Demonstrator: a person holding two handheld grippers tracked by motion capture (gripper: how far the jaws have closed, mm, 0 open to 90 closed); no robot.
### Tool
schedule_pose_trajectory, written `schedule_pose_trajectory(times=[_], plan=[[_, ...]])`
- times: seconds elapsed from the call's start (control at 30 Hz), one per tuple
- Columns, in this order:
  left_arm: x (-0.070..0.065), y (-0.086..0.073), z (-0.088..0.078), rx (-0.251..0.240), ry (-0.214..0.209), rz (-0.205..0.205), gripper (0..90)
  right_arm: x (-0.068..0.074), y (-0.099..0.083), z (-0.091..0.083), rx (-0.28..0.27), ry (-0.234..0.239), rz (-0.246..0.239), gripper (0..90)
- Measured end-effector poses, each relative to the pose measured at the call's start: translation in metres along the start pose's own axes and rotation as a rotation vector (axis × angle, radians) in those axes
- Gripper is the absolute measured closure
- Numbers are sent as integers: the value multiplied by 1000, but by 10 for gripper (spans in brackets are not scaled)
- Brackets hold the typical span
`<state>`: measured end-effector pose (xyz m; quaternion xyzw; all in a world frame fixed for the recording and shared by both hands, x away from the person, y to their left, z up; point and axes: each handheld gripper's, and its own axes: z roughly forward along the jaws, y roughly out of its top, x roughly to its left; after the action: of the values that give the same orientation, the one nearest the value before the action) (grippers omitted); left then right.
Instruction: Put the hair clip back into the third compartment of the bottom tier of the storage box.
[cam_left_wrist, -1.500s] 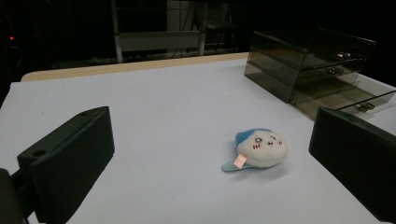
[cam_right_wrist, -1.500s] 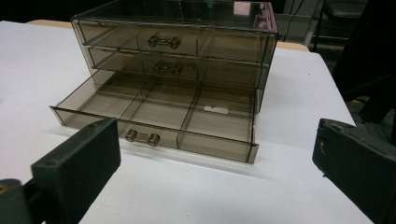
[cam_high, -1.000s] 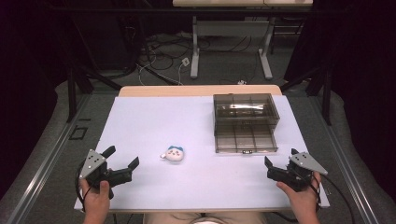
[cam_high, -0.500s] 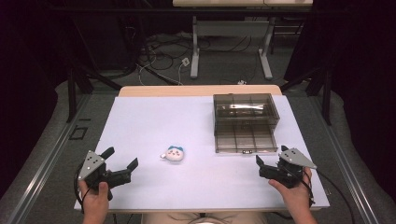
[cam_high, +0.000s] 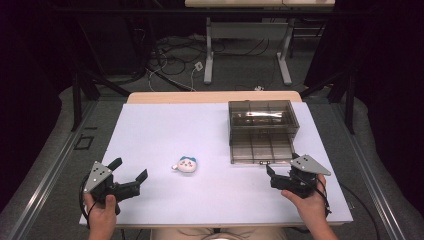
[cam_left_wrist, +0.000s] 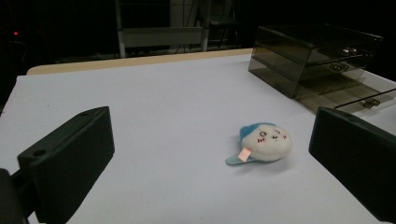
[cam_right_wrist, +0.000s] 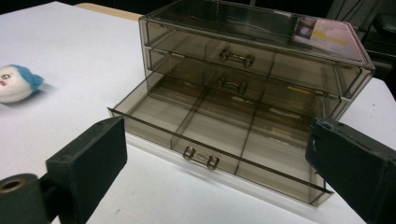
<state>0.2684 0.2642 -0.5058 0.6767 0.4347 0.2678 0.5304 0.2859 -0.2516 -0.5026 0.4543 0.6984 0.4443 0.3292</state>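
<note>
A small white plush toy with a blue cap (cam_high: 187, 164) (cam_left_wrist: 264, 142) (cam_right_wrist: 16, 83) lies on the white table (cam_high: 165, 130). At the back right stands a smoky clear drawer box (cam_high: 262, 116) (cam_right_wrist: 252, 42) with its bottom drawer (cam_high: 261, 147) (cam_right_wrist: 210, 126) pulled out and empty. My right gripper (cam_high: 280, 167) (cam_right_wrist: 219, 133) is just in front of that drawer, facing its small handle (cam_right_wrist: 201, 157). Its jaws are open with nothing between them and have just been closing a little. My left gripper (cam_high: 131, 168) (cam_left_wrist: 210, 126) is open near the front left, aimed at the toy.
The table's front edge (cam_high: 215, 224) runs just behind both hands. Beyond the table's far edge lie a desk frame (cam_high: 245, 35) and loose cables (cam_high: 175, 55) on the floor. Open tabletop lies between the toy and the drawer box.
My right gripper has moved left and forward, closer to the front of the open drawer. The left gripper, the toy and the drawer box have kept still.
</note>
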Motion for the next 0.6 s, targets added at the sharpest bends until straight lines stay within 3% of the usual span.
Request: schedule_pose_trajectory(times=[0.6], plan=[[0, 0, 0, 2, -1, -2, 4, 24, 24, 20, 54, 94, -93, 68]])
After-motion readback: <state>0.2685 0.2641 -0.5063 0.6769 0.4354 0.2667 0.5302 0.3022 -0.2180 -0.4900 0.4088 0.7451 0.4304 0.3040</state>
